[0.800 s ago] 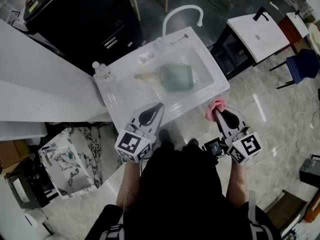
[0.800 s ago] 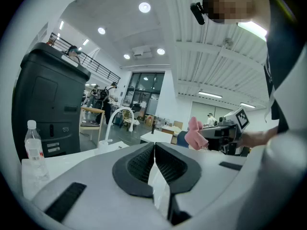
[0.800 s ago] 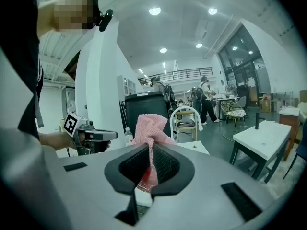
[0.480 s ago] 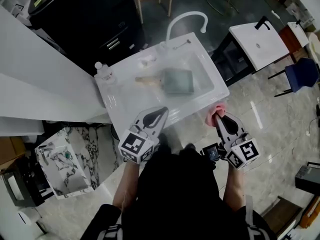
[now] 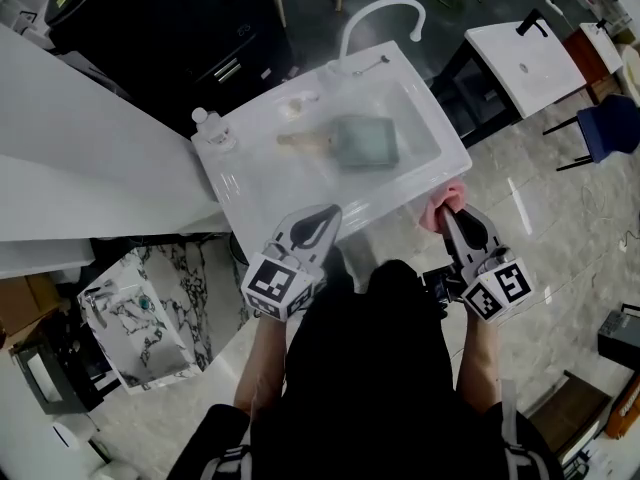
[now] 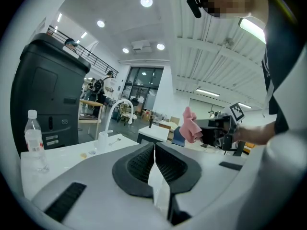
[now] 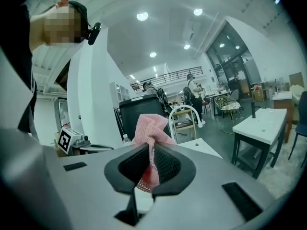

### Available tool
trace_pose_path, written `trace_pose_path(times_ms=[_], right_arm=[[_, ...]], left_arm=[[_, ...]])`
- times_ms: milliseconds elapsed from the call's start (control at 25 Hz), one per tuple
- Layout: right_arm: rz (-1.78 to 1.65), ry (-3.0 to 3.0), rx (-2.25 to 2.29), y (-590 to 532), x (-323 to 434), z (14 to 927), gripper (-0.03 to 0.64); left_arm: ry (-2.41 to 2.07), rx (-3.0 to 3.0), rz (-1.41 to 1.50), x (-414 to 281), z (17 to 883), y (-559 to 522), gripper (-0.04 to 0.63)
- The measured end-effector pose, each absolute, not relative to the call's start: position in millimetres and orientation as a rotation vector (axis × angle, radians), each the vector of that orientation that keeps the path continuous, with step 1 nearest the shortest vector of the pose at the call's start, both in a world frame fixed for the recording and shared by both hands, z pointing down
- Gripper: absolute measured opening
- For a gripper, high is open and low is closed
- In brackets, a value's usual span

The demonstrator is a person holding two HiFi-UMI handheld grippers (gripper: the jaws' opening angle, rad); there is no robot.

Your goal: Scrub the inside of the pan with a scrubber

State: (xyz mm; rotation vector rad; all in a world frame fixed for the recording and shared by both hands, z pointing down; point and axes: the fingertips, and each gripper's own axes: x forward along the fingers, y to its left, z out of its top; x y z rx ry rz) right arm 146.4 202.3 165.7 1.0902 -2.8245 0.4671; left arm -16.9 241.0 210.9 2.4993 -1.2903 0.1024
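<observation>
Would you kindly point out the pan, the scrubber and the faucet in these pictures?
Pan (image 5: 368,140): head view, middle of its inside.
Scrubber (image 7: 150,128): right gripper view, its bunched pink top.
Faucet (image 5: 372,8): head view, top of its white arch.

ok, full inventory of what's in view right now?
pan: 1, grey-green with a wooden handle, in the sink basin
sink: 1, white, ahead of the person
faucet: 1, white, sink's far edge
bottle: 1, clear, sink's left corner
scrubber: 1, pink, off the sink's front right corner
cabinet: 1, black, behind the sink
table: 1, white, far right
chair: 1, blue, right edge
marbled box: 1, white and black, lower left
left hand-held gripper: 1, grey, shut, empty
right hand-held gripper: 1, grey, shut on the scrubber
</observation>
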Motion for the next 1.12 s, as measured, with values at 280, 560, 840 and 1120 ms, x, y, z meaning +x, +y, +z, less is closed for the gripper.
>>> trace_pose_path(times_ms=[280, 560, 840, 1120], right_arm=[[0.508, -2.763, 1.071, 192.5, 148.6, 187.6, 0.040], [0.546, -2.775, 0.998, 147.8, 149.3, 202.6, 0.040], [0.565, -2.827, 0.866, 75.1, 145.2, 209.8, 0.040], [0.637, -2.815, 0.614, 24.0, 135.6, 238.1, 0.040]], left_arm=[[-1.285, 2.433, 0.146, -23.3, 237.9, 228.7, 0.034], [-1.339, 2.424, 0.290, -16.4, 245.5, 195.9, 0.034], [-1.419, 2.327, 0.379, -11.6, 253.7, 145.4, 0.034], [-1.523, 2.221, 0.437, 8.2, 268.2, 96.9, 0.034]])
